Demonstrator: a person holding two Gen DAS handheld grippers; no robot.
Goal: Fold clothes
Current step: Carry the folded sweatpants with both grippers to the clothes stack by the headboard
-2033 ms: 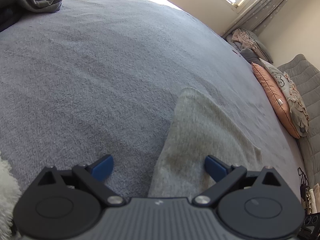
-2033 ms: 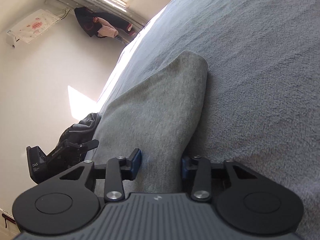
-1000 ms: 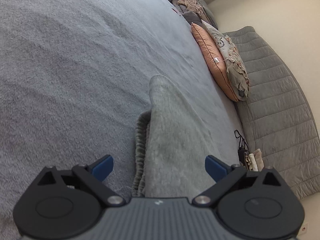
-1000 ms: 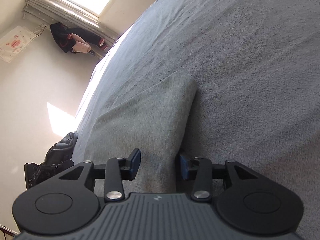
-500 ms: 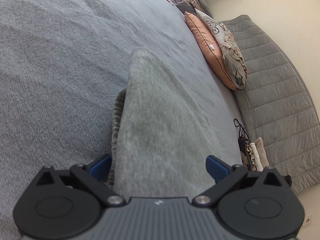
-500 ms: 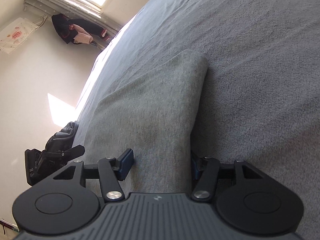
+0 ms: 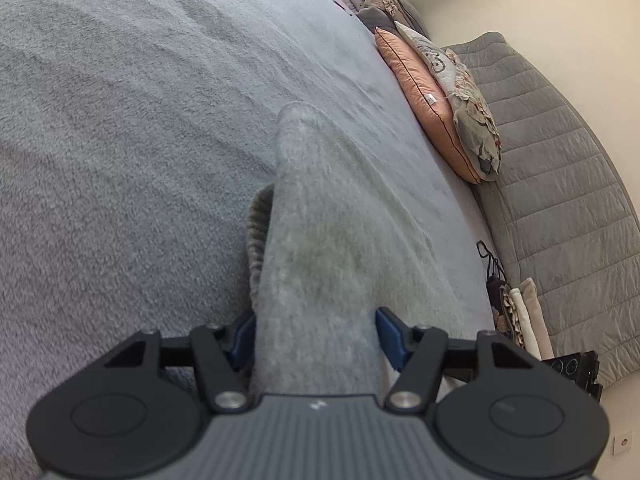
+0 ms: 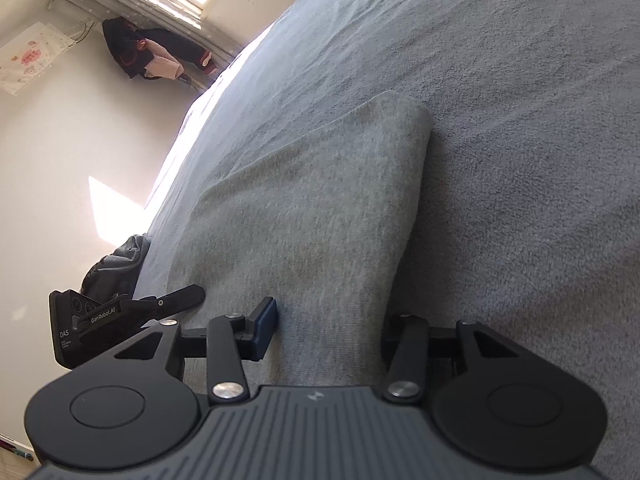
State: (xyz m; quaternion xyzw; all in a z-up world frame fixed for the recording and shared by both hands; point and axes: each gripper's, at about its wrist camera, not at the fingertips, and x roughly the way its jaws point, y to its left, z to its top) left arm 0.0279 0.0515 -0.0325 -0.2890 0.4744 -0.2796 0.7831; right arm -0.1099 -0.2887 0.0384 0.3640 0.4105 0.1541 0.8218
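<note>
A: Left gripper [image 7: 316, 334] has narrowed since half a second ago; its blue pads were spread wide of the garment [image 7: 320, 248], and now they sit against the cloth on both sides, so it grips the near edge.

B: And the right gripper [image 8: 326, 332] has opened up; a second ago its pads pinched a narrow fold; now the left pad [image 8: 266, 322] stands off the cloth and the gap is wide, with the garment [image 8: 312, 208] running loosely through it; the right pad is hidden behind the fabric.

A: Where is the cloth?

B: Folded grey knit, lying long on the blanket [image 7: 120, 140]; the far end is rounded, and a ribbed edge [image 7: 258, 224] peeks out under the left side.

A: Beyond it?

B: Pillows [image 7: 436, 108] against a quilted headboard [image 7: 560, 184]; from the right view, the other gripper [image 8: 120, 316] shows at the garment's left side, by the bed's edge.
</note>
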